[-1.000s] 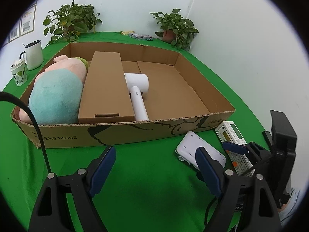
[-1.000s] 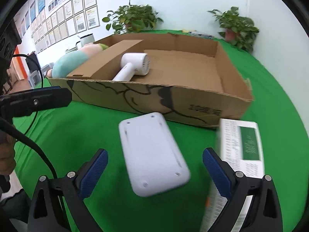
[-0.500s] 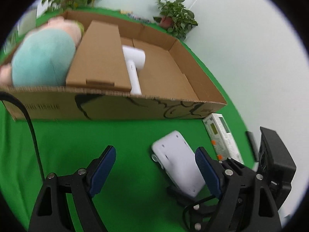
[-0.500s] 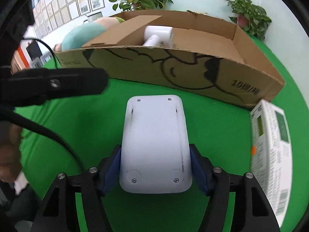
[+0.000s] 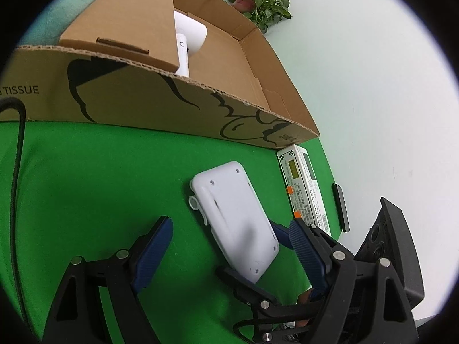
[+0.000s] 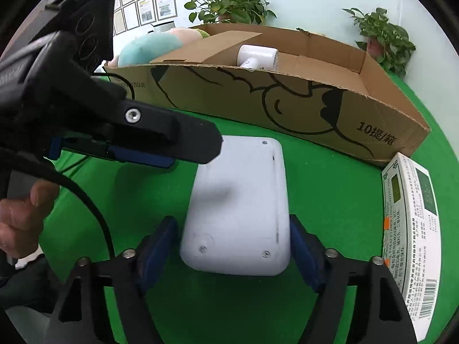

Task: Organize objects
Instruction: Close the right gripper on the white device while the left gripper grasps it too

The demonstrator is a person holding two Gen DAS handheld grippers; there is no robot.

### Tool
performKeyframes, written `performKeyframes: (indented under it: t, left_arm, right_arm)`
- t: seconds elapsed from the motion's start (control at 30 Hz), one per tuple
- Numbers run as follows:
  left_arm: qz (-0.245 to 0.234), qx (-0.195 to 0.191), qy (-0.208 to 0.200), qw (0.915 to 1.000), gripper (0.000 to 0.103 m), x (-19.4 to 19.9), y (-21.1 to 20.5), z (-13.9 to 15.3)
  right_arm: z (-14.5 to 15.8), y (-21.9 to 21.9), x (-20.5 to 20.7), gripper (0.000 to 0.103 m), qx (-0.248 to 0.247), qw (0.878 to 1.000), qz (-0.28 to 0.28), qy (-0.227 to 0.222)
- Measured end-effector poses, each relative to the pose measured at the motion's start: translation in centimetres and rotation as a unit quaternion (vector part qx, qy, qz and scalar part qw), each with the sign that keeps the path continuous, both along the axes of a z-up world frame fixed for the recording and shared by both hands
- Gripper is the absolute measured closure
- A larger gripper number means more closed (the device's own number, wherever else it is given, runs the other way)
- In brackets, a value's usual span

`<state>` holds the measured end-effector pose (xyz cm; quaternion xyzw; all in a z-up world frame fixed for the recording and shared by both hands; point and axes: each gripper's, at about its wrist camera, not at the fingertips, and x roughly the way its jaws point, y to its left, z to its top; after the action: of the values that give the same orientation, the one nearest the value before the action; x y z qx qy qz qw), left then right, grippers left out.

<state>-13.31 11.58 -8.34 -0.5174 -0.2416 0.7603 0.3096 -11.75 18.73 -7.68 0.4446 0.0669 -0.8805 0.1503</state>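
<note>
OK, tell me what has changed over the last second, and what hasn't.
The right hand-held gripper moved in from open and closed on the flat white plastic device, which it now holds by its near end. The left hand-held gripper came closer and lower, tilted, jaws open. The brown cardboard box, the white hair dryer in it and the long white printed carton stayed put.

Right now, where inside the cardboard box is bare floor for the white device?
Free: the box floor's right half, between the hair dryer and the right wall. Crowded: the left, filled by the plush toy and inner carton. The right gripper clamps the white device; the left gripper is open.
</note>
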Motion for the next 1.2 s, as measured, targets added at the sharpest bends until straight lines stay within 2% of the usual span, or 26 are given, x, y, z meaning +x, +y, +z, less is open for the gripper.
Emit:
performKeyframes:
  t: [0.13, 0.17, 0.2, 0.33, 0.4, 0.5, 0.73, 0.87, 1.2]
  left_arm:
    - [0.003, 0.009, -0.006, 0.9999, 0.022, 0.4, 0.2, -0.3]
    - [0.001, 0.011, -0.008, 0.9999, 0.024, 0.6, 0.3, -0.4]
    - [-0.004, 0.014, -0.013, 0.9998, 0.033, 0.6, 0.6, -0.5]
    - [0.003, 0.018, -0.023, 0.9996, 0.037, 0.8, 0.4, -0.8]
    - [0.005, 0.005, -0.023, 0.9997, 0.052, 0.9, 0.3, -0.8]
    - [0.009, -0.017, -0.023, 0.9996, 0.068, 1.1, 0.2, -0.9]
    - [0.009, -0.023, -0.017, 0.9995, 0.073, 1.8, 0.5, -0.3]
    - [-0.002, -0.009, -0.009, 0.9999, 0.081, 1.6, 0.2, 0.5]
    - [-0.006, -0.009, 0.011, 0.9999, 0.081, 1.5, 0.5, 1.7]
  right_arm:
    - [0.1, -0.8, 0.7, 0.037, -0.008, 1.0, -0.022, -0.009]
    - [0.2, -1.1, 0.8, 0.037, -0.016, 0.999, -0.025, -0.013]
    - [0.3, -1.2, 0.8, 0.037, -0.026, 0.999, -0.03, -0.017]
    - [0.4, -1.6, 0.7, 0.037, -0.054, 0.997, -0.049, -0.026]
    - [0.4, -1.9, 0.7, 0.037, -0.046, 0.998, -0.047, -0.023]
    - [0.4, -2.1, 0.9, 0.037, -0.037, 0.998, -0.048, -0.021]
    - [0.1, -2.4, 0.2, 0.037, -0.029, 0.998, -0.051, -0.02]
    - [0.1, -2.3, 0.0, 0.038, -0.027, 0.998, -0.056, -0.018]
    - [1.1, -2.1, 0.8, 0.038, -0.036, 0.997, -0.062, 0.001]
